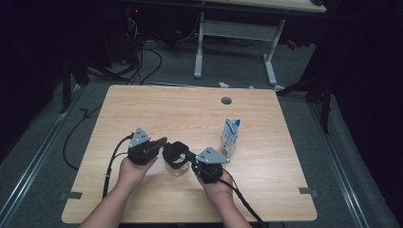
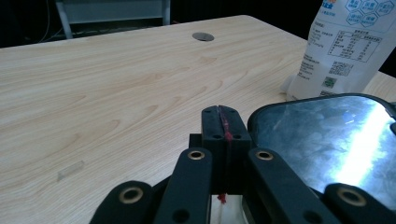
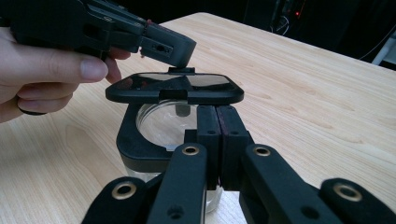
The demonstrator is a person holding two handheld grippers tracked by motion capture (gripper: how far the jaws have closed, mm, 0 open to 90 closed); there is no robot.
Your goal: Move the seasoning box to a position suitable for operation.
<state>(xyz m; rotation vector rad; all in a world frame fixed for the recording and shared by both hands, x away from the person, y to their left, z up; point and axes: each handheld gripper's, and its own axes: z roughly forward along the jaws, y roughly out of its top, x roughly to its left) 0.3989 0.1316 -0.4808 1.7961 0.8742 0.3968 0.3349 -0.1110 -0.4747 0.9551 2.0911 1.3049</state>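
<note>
Both grippers meet near the front middle of the wooden table (image 1: pixel 142 109), over a clear glass container (image 3: pixel 161 128) with a black collar and a hinged black lid (image 3: pixel 175 88).

The left gripper (image 1: pixel 161 142) comes in from the person's left hand (image 1: pixel 133 171). Its jaws are closed flat against each other, with only a thin red seam between the pads in its own view. In the right gripper view its tip rests at the far edge of the lid, on a small tab that stands up there; whether the jaws pinch that tab or only touch it cannot be told. The lid is raised off the container's mouth and lies almost level above it, its glossy top catching the light. From the left gripper's own view the lid sits just right of the jaws and close under them.

The right gripper (image 1: pixel 191 160), held in the right hand (image 1: pixel 216 187), also has its jaws closed together. Their tips sit against the near edge of the lid, above the collar; no part of the lid can be made out between the pads. The glass body stands directly under and ahead of these jaws.

A white and blue carton (image 1: pixel 230 137) stands upright just beyond the right gripper, apart from the container. In the left gripper view it rises behind the lid, to the right of the jaws. A round grey grommet (image 1: pixel 226 100) is set in the tabletop well ahead of both grippers.
</note>
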